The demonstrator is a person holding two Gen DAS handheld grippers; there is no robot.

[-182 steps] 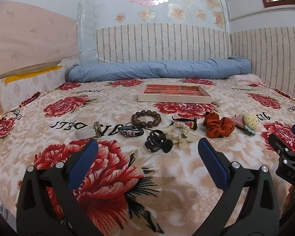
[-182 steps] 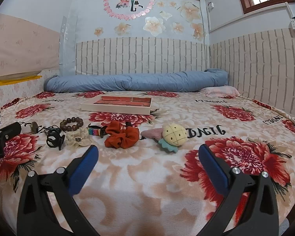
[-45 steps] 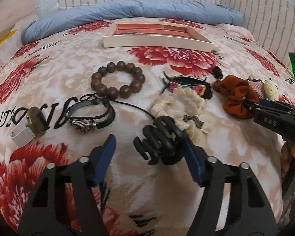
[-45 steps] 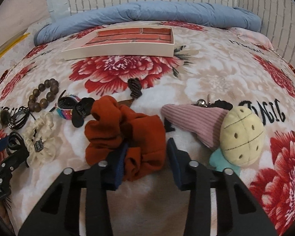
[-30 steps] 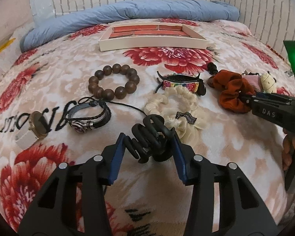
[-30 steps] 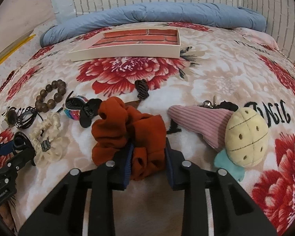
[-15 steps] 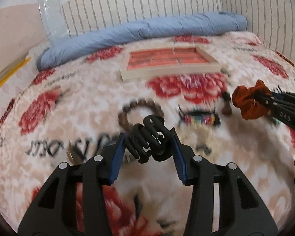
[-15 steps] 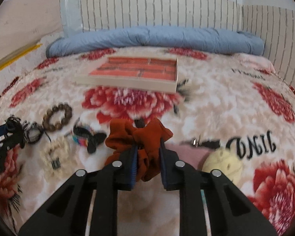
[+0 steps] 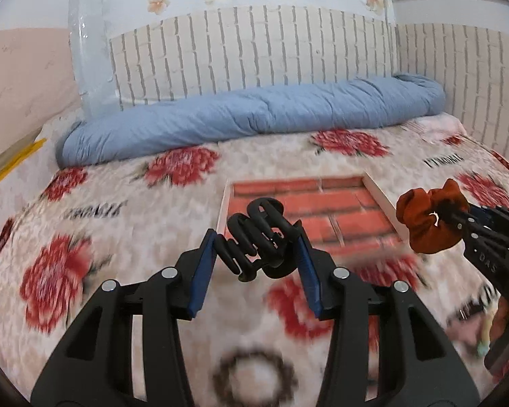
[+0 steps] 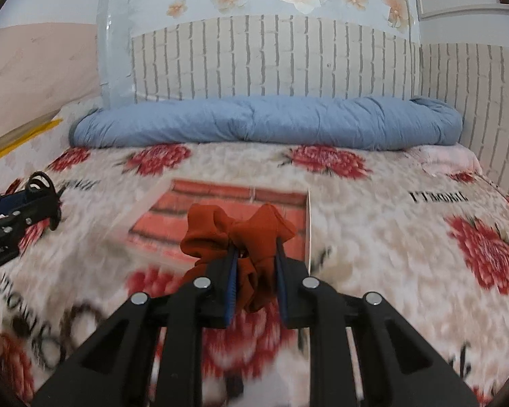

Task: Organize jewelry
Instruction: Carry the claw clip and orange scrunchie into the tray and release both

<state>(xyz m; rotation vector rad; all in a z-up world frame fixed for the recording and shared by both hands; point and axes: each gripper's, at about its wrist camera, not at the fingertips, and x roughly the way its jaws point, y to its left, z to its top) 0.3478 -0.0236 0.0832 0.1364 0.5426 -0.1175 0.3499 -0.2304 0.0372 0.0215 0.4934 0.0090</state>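
Left gripper (image 9: 256, 251) clamps the black claw clip (image 9: 258, 237), right gripper (image 10: 254, 257) pinches the rust scrunchie (image 10: 237, 234) (both off the bedspread (image 9: 118, 237) now), up before the tray (image 9: 322, 203).

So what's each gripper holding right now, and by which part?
Left gripper: black claw clip, squeezed across its sides. Right gripper: rust scrunchie, pinched through bunched fabric.

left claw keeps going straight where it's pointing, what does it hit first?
Likely the tray: the left claw, holding the black hair clip, points down at the tray's near-left part. Nothing shows between them, though blur and fisheye leave depth uncertain.
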